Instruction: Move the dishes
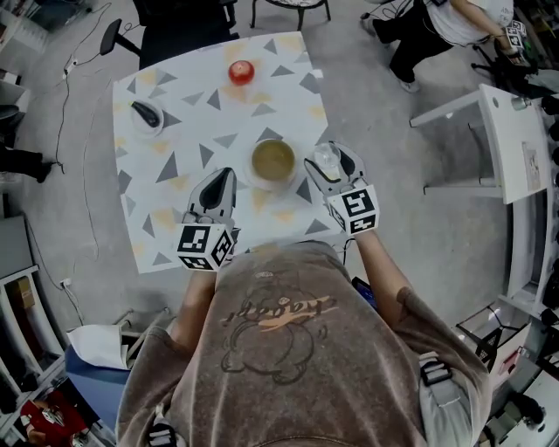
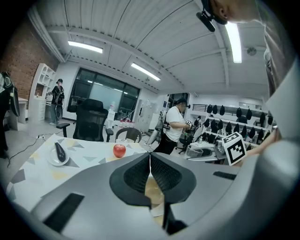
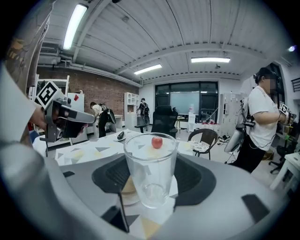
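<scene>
A clear drinking glass [image 3: 151, 168] stands upright between the jaws of my right gripper [image 3: 152, 180], which is shut on it. The head view shows that glass [image 1: 327, 159] and the right gripper [image 1: 332, 162] just right of a white bowl [image 1: 273, 162] with yellowish contents. My left gripper [image 1: 224, 179] hovers left of the bowl with its jaws shut and nothing in them; its tips [image 2: 150, 165] meet, and the bowl [image 2: 153, 191] shows below them. Far left on the table [image 1: 288, 105] is a small plate [image 1: 147, 117] carrying a dark object. A red apple [image 1: 241, 72] rests at the far edge.
The patterned table's front edge is close to my body. A black office chair [image 1: 179, 30] stands beyond the table, and a round chair [image 2: 127, 135] beside it. A person [image 1: 437, 26] stands at the upper right near a white side table [image 1: 507, 140].
</scene>
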{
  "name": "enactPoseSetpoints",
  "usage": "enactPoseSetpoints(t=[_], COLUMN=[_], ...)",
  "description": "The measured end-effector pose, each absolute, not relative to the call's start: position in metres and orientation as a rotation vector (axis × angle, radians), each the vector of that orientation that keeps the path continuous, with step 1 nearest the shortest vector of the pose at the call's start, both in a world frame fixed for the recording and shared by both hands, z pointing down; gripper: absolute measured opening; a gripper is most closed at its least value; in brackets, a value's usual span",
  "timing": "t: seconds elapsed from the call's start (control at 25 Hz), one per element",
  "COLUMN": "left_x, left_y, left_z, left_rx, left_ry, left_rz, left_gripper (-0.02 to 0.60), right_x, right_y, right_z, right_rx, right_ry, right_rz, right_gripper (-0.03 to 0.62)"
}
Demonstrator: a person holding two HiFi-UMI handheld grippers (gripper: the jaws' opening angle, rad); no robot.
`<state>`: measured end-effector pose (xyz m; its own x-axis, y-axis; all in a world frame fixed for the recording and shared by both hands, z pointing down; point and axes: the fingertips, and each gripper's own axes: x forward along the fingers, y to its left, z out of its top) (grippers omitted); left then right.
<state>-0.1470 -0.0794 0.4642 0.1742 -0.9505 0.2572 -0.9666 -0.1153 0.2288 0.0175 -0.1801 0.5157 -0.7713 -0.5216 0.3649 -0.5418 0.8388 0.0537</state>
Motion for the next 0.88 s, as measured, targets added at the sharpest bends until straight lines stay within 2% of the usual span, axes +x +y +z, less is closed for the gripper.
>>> enactPoseSetpoints(t=[0.88], left_x=[-0.141], left_y=[-0.073], left_z=[0.472], left_rx=[2.092], left_ry=[-1.812], left_rz=[0.118], left_gripper=[0.02], right_x=[0.023], right_y=[-0.189], right_z=[0.593], right_rx=[0.778], right_ry=[-2.576], right_rz=[0.145], right_gripper=[0.282])
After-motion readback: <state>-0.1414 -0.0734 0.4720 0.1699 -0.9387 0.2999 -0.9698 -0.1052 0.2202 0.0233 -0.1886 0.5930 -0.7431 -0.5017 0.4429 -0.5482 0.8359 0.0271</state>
